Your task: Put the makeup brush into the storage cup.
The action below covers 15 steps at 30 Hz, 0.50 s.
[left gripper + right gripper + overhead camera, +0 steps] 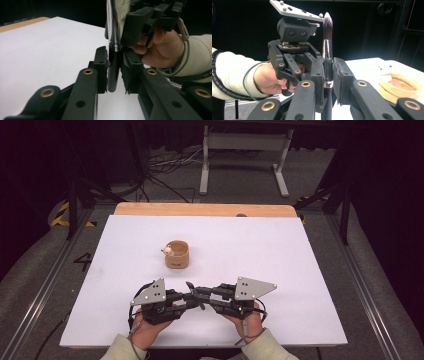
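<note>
A makeup brush (327,25) with dark bristles, a silver ferrule and a black handle stands upright between both grippers near the table's front middle. In the right gripper view, my right gripper (328,63) is shut on the brush at its ferrule, bristles pointing up. Lower down, my left gripper (115,55) is shut on the black handle (113,75). From above, the left gripper (194,303) and the right gripper (196,293) meet tip to tip, and the brush tip (189,284) pokes out between them.
A tan round cup (177,254) with a small pale figure on its rim stands on the white table top (280,250), beyond the grippers; it is also at the right (402,87). A wooden strip (205,209) runs along the far edge.
</note>
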Available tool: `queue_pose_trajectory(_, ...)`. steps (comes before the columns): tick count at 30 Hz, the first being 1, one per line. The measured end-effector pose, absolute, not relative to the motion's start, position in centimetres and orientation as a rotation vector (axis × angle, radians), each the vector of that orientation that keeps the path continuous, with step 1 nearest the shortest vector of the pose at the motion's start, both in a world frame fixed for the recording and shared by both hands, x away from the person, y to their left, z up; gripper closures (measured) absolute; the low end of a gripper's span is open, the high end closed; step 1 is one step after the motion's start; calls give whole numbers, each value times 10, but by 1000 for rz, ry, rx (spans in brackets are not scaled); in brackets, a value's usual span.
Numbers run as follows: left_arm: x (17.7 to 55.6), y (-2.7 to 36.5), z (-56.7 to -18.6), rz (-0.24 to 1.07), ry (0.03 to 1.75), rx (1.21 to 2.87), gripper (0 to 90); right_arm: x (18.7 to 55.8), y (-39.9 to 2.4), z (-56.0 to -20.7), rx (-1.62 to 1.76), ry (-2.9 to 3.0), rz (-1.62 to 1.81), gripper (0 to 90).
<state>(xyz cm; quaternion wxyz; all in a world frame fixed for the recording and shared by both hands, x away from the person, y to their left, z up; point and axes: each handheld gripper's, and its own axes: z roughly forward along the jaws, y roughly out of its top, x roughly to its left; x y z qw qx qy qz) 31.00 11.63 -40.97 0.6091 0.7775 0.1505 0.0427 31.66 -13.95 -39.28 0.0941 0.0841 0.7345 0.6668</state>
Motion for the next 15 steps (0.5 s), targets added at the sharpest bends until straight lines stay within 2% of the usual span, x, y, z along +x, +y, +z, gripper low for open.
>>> queue_pose_trajectory(10, 308, 116, -407, 115, 347, 1806, 786, 315, -141, -390, 249, 2190, 1963, 780)
queue_pose_trajectory(15, 312, 121, -406, 131, 354, 1816, 788, 314, -150, -385, 294, 2165, 1960, 654)
